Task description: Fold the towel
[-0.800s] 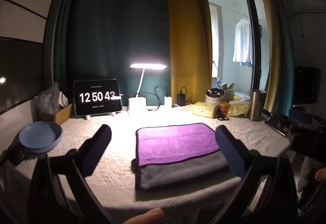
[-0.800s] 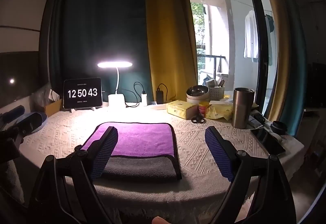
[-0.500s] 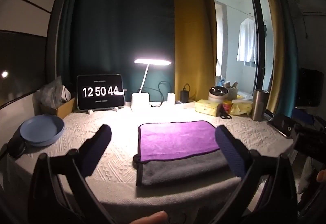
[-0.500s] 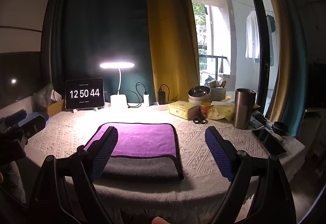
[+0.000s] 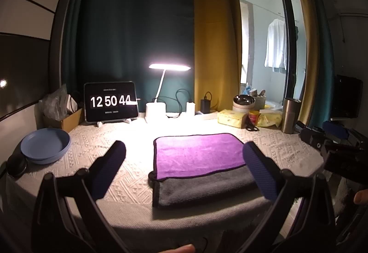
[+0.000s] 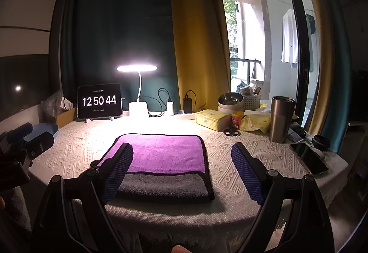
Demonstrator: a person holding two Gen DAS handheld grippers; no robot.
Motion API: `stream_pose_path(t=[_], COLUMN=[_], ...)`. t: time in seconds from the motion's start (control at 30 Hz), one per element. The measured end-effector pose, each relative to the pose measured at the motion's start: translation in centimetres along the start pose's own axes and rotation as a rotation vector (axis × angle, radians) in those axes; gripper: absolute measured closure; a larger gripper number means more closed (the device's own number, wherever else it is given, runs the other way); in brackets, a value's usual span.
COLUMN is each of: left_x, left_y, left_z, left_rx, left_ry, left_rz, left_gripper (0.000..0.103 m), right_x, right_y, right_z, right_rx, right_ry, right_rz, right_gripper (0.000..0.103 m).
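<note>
Both views drawn back slightly, clock advanced | left gripper point(image 5: 182, 162) and right gripper point(image 6: 182, 162) released, empty | towel point(image 5: 200, 161) folded near table point(image 5: 128, 177) front edge | risk: pinching one layer undoes fold.

A dark teal curtain point(image 6: 128, 23) hangs behind the bench point(image 6: 230, 156), which wears a cream knitted cloth with a raised diamond pattern. Beside the teal drape falls a mustard-yellow curtain point(image 6: 195, 34). To the right, a tall window with a dark frame point(image 6: 299, 46) lets in daylight; beyond it a balcony railing, green leaves and a white shirt point(image 6: 290, 36) on a hanger show. A lit white desk lamp point(image 6: 137, 67) throws a bright pool over the back of the bench. The left wall point(image 5: 25, 11) is pale above, dark below, and reflects a small light spot
</note>
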State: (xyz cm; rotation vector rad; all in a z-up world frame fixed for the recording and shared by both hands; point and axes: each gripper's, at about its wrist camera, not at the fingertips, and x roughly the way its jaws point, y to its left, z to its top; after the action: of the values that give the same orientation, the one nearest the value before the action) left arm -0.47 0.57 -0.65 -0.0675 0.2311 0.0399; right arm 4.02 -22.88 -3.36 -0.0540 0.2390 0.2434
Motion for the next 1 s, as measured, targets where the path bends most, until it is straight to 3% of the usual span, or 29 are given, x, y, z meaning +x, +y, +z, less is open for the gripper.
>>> stream_pose_path(t=[1.0], left_x=[0.19], left_y=[0.14], left_z=[-0.35], left_rx=[0.002], left_ry=[0.015], left_rz=[0.005], left_gripper=[0.001], right_x=[0.52], right_y=[-0.11], right_z=[-0.62], right_rx=[0.008], right_ry=[0.018], right_rz=[0.007], right_gripper=[0.013])
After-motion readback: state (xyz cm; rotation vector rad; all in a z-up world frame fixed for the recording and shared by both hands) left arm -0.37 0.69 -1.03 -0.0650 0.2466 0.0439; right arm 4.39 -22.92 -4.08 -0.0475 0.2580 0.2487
